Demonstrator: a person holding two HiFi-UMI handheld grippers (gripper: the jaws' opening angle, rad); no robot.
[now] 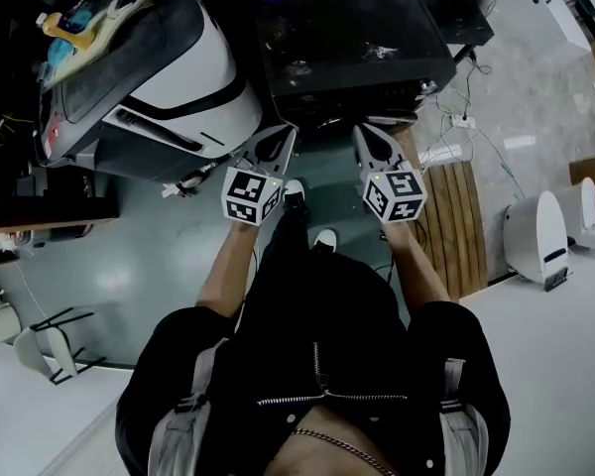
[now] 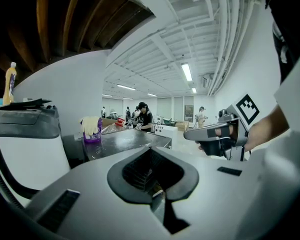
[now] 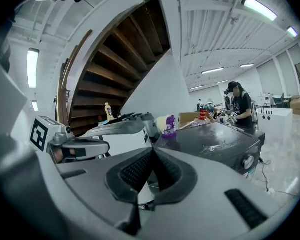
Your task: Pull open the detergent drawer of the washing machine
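A dark washing machine (image 1: pixel 347 38) stands straight ahead of me, its front edge (image 1: pixel 357 107) just beyond both grippers. Its drawer I cannot make out in the head view. The right gripper view shows the machine's dark top (image 3: pixel 215 139) and a round knob (image 3: pixel 248 161) on its front. My left gripper (image 1: pixel 278 139) and right gripper (image 1: pixel 369 139) are held side by side in the air, a short way from that front. Both have their jaws together and hold nothing. The left gripper view looks over the machine's top (image 2: pixel 120 139), with the right gripper (image 2: pixel 210 133) beside it.
A purple cup with yellow gloves (image 3: pixel 169 126) sits on the washing machine. A white and grey machine (image 1: pixel 178 77) stands to the left, a yellow bottle (image 1: pixel 64 30) on it. A wooden pallet (image 1: pixel 456 216), floor cables (image 1: pixel 466 122) and a white device (image 1: pixel 540 231) lie right. People work at a far bench (image 2: pixel 142 116).
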